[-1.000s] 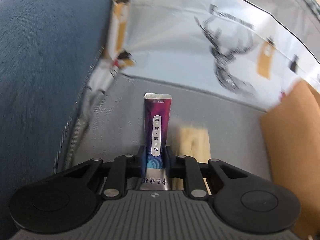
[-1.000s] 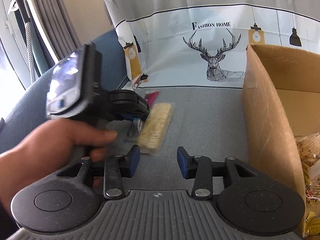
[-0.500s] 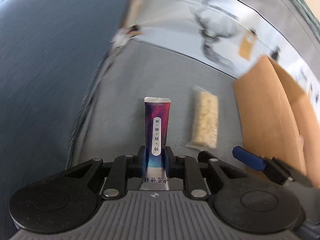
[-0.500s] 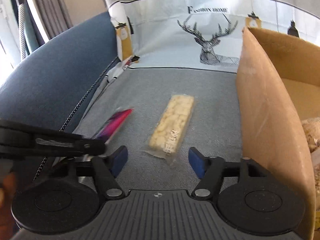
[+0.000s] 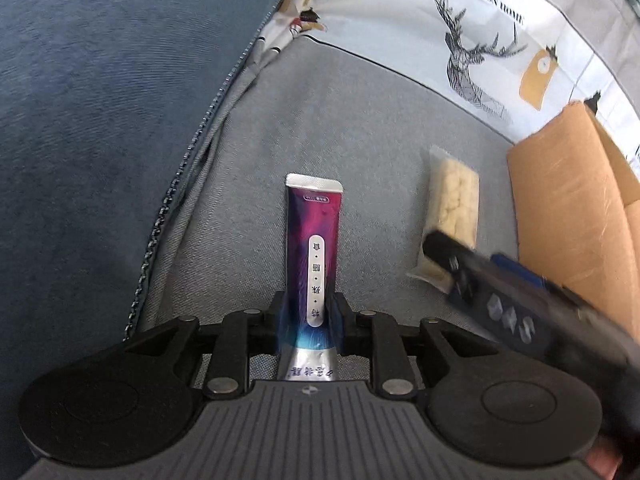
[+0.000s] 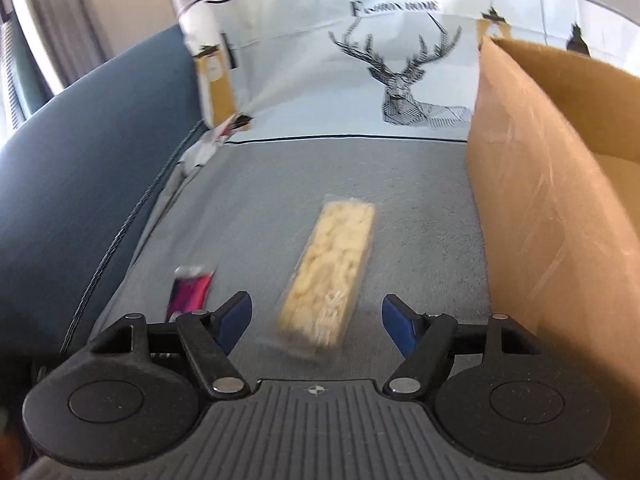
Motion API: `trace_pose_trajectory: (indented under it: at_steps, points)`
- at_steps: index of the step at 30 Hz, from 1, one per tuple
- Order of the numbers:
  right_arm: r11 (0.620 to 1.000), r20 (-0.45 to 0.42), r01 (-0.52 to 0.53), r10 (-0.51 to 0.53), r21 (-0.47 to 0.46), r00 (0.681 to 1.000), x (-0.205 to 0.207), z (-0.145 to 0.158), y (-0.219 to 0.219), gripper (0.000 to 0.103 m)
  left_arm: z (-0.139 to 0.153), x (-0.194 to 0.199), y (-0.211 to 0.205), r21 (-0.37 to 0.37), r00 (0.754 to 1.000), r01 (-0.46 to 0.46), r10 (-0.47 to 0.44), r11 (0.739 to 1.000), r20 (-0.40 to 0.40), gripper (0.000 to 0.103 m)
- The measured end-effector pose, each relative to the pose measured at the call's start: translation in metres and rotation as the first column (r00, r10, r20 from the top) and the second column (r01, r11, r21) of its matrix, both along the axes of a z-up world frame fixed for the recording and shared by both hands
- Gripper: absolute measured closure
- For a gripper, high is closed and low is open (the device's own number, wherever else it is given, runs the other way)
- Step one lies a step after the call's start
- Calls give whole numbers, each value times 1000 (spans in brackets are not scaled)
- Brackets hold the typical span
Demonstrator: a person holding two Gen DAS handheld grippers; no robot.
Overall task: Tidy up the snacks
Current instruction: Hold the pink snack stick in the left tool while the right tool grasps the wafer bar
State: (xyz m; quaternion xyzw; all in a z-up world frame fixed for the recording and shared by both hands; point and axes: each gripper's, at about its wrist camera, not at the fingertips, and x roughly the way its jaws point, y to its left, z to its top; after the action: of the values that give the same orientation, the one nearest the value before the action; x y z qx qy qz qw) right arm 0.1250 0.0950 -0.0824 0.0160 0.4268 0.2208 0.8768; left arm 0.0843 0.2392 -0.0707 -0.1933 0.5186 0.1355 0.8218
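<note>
Your left gripper (image 5: 307, 322) has the purple sachet (image 5: 315, 256) between its blue pads, and the jaws are easing apart around it right now; the pads look close against its sides, though whether they're pressing on it can't be made out. That sachet points straight away from you, its silver far end over the grey seat cushion (image 5: 360, 120), with the blue sofa arm (image 5: 100, 100) rising on the left.

Over to your right gripper (image 6: 317, 322): jaws wide and opening further, nothing clamped. Between those blue pads (image 6: 236, 316) sits the near end of the puffed-rice bar (image 6: 332, 276) in its clear wrapper, flat on the grey cushion, with space on both sides of it. From the left wrist view you can see the right gripper's body (image 5: 520, 292) reaching in over the bar's near end.

Just right of the bar stands the cardboard box (image 6: 532, 208), its tall brown wall close to your right finger. Left of the bar, the sachet's tip (image 6: 191, 292) peeks out beyond your left finger. Far behind it all hangs the pale cover with the deer print (image 6: 404, 76).
</note>
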Motion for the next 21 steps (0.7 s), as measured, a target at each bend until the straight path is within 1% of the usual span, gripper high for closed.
trace_pose_trajectory:
  at_steps: [2,6,9,10,11,12,14,16,19,21]
  points:
    - [1000,-12,15,-15,5,1000,8,-6,3,27,-2,3,-2,15,1000,16,-15,1000,-16,75]
    - [999,-18,35,-35,-11,999,20,-16,8,27,-3,4,-2,20,1000,14,-13,1000,-16,75]
    - [998,-13,42,-43,-48,999,25,-22,9,29,-3,5,-2,21,1000,13,-12,1000,-16,75]
    - [997,1,39,-39,-63,999,26,-22,10,38,-3,7,-2,22,1000,15,-15,1000,-19,75]
    - [997,11,24,-23,-70,1000,25,-21,10,59,-2,8,-3,25,1000,18,-18,1000,-21,75]
    - [997,16,7,-5,-73,1000,25,-19,10,64,-2,8,-4,28,1000,23,-22,999,-22,76]
    - [998,23,-15,17,-64,1000,23,-15,6,65,-1,10,-6,25,999,31,-31,999,-22,79]
    - [996,40,-45,48,-81,998,18,-8,-3,65,2,8,-6,4,1000,25,-25,1000,-8,81]
    - [990,69,-99,106,-104,992,-3,7,-10,65,8,1,-7,-19,1000,22,-22,1000,11,82]
    - [986,58,-133,139,-97,989,-20,17,-18,65,11,-5,-10,-28,1000,20,-19,999,12,82]
